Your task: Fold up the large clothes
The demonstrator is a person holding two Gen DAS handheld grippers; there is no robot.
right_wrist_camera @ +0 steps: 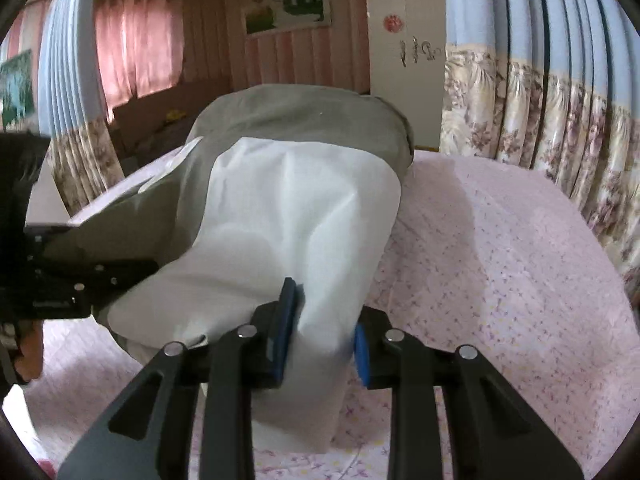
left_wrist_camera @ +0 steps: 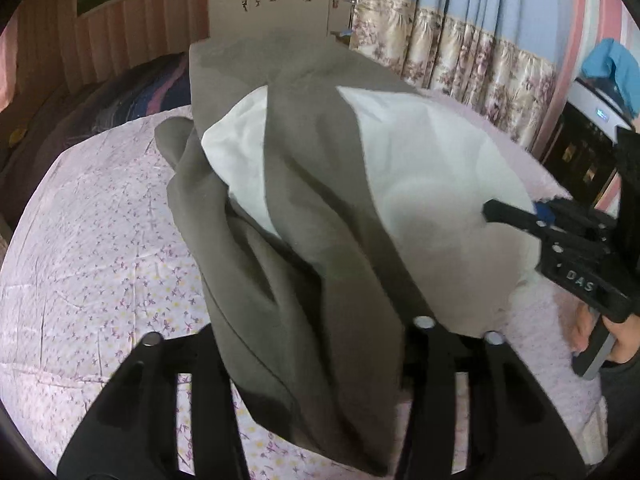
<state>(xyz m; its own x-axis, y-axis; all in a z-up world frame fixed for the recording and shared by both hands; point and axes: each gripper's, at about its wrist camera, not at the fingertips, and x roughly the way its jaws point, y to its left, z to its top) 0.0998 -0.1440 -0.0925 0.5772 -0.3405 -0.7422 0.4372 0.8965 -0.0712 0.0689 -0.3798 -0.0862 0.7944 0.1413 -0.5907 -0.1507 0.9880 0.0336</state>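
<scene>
Left wrist view: the left claw [left_wrist_camera: 316,360] has a thick fold of the grey-brown garment [left_wrist_camera: 304,208] bunched between its fingers, pinched and lifted above the bed [left_wrist_camera: 92,232], which is spread with a pink floral sheet. The garment's white lining [left_wrist_camera: 420,168] spreads ahead and to the right of this claw. At far right the right claw [left_wrist_camera: 516,216] reaches into that lining, a hand [left_wrist_camera: 600,340] on its handle.

Right wrist view: the right claw [right_wrist_camera: 320,340], narrowly open, clamps a bunch of white lining [right_wrist_camera: 296,216] between its blue pads [right_wrist_camera: 286,344]. The grey outer cloth rises beyond it, and the left claw [right_wrist_camera: 100,268] sits to its left.

Risk, as a judgement: thin lining may slide from the pads while the heavy cloth hangs, letting the fold collapse unevenly onto the bed.
</scene>
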